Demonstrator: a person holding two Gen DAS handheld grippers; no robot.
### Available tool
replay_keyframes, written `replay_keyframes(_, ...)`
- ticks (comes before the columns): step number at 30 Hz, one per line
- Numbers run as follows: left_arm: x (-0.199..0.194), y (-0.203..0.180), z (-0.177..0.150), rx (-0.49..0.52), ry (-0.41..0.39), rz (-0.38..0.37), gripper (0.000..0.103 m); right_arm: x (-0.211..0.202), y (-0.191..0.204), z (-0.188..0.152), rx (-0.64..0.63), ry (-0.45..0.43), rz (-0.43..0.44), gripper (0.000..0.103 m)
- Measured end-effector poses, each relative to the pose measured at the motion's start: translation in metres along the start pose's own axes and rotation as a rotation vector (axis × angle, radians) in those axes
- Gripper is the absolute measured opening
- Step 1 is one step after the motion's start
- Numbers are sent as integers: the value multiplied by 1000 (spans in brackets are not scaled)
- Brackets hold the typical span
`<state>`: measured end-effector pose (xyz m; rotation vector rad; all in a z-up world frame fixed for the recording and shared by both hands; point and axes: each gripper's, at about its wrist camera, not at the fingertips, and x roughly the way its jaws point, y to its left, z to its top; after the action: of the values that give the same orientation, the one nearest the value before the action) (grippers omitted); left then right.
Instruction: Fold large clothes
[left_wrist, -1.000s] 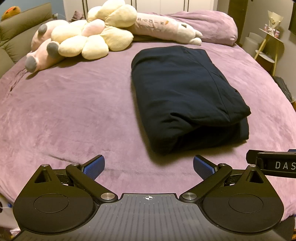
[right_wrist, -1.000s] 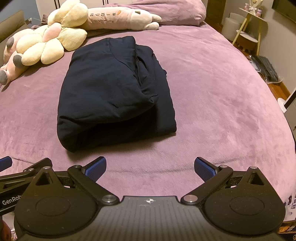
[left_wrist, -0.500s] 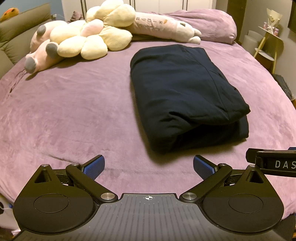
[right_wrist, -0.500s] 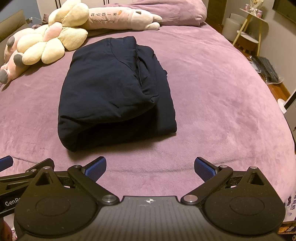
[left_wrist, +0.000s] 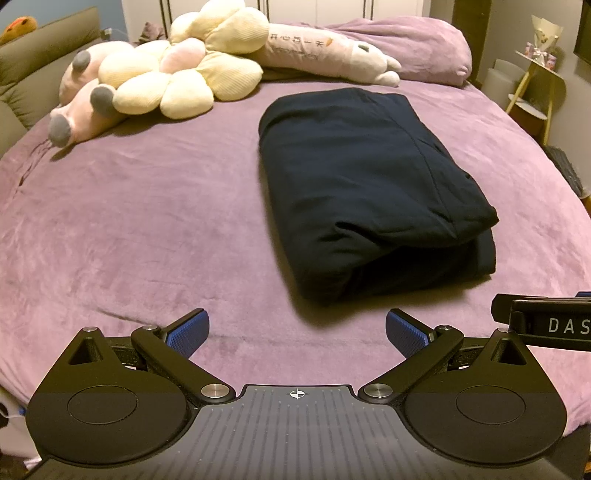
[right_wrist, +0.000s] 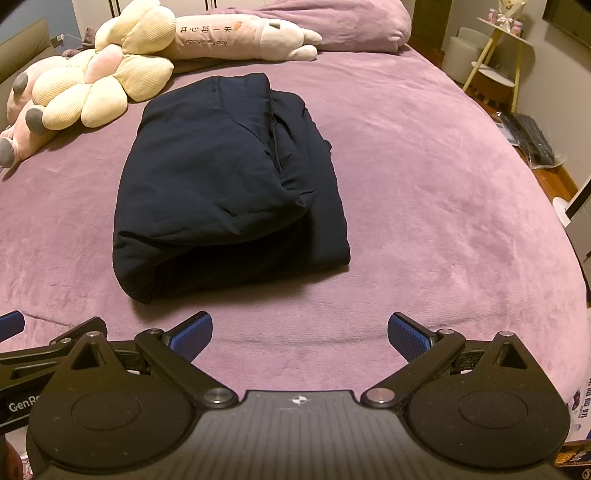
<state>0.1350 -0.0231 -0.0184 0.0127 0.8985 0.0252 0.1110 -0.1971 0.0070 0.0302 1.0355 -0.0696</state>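
The folded dark navy garment lay on the purple bed, ahead and rightward of the left hand-held gripper and ahead and leftward of the right hand-held gripper. Both stood wide open, gripping nothing, apart from the cloth. Plush toys sat beyond.

The right claw is spread wide and holds nothing, positioned over the near edge of the bed, apart from the folded dark garment. The garment lies flat mid-bed. Plush toys lie beyond the garment, near the far end.
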Motion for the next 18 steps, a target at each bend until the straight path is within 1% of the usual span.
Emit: replay_keyframes(18,-1,2,1,-1,-5,-6,103,0,0,-1,0,-7,-9,101)
